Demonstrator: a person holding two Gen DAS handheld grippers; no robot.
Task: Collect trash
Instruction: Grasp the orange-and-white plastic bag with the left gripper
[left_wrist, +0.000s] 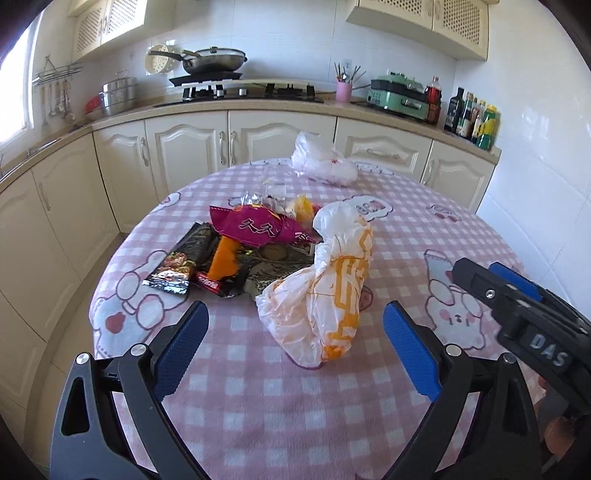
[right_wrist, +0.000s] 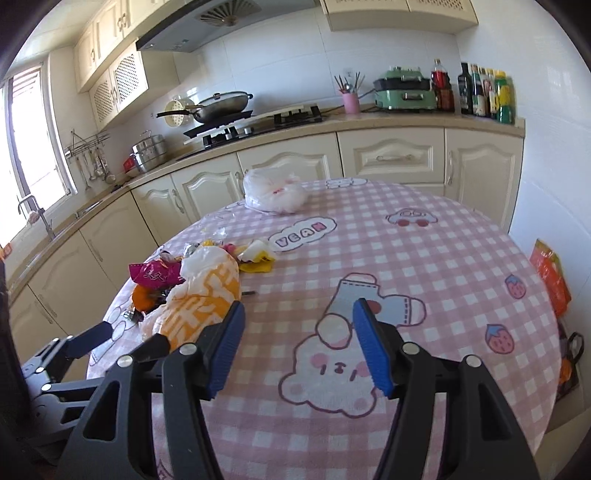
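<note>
Hovering over the desk, you hold the left gripper with jaws wide and empty, framing the orange-and-white bag at twelve o'clock, likely to grab it. Your right gripper gapes partway, empty; only its view shows orange packaging at three o'clock.

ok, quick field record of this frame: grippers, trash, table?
left gripper: open, empty, aimed at the orange-white bag
right gripper: open, empty, over bare tablecloth
trash: wrappers piled beside the bag
other: white bag at the far edge
collected: nothing held yet
</note>
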